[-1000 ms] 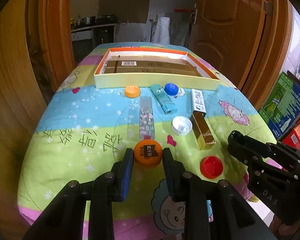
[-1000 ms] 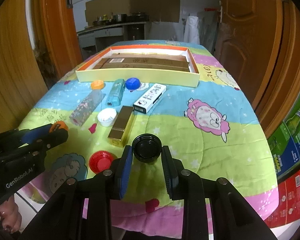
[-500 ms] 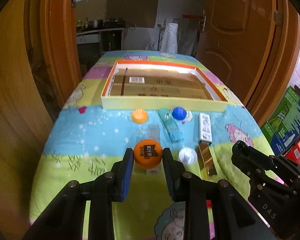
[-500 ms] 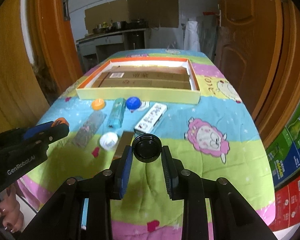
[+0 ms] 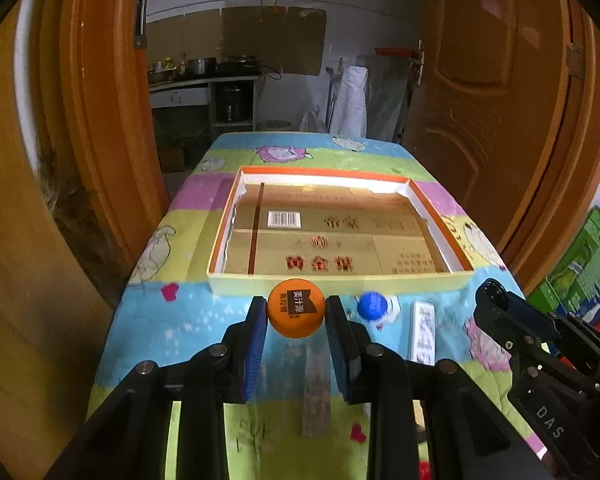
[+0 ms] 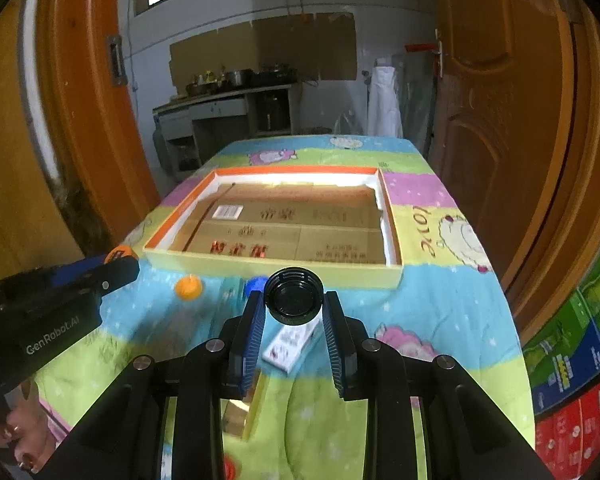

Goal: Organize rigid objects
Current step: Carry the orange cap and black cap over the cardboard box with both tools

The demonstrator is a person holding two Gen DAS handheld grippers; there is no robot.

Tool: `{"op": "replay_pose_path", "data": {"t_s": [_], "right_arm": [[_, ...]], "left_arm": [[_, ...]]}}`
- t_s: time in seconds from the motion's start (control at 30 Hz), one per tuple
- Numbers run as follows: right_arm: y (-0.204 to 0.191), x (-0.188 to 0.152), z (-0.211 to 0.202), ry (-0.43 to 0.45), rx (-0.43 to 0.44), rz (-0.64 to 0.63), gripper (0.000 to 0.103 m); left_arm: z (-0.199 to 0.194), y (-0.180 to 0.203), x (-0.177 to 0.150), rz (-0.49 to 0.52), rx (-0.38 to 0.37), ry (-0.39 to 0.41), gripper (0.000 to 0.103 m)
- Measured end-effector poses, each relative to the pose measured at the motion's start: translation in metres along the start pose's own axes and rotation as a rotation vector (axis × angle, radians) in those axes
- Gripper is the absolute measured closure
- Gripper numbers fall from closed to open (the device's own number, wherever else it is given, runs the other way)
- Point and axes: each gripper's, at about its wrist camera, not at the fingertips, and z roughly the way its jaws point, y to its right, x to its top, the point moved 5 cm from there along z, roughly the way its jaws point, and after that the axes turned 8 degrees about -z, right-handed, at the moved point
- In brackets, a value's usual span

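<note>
Both wrist views angled down over the table, sharing the tray [image 5: 340, 282]

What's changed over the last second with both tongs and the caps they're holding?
Both tongs lifted off the cloth and moved toward the tray. The left tongs carried the orange cap up to its near wall; the right tongs brought the black cap along likewise. Both grips stayed shut; nothing was released. The small caps and boxes on the cloth stayed put.

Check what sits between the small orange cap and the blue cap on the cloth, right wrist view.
A teal box, blurred, lies between the small orange cap and the blue cap in the right wrist view.
</note>
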Motion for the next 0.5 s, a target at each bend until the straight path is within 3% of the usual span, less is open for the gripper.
{"op": "replay_pose_path", "data": {"t_s": [0.5], "right_arm": [[0.017, 0.061, 0.056, 0.006, 0.040, -0.006, 0.073]], "left_arm": [[0.062, -0.003, 0.068, -0.037, -0.010, -0.037, 0.073]]}}
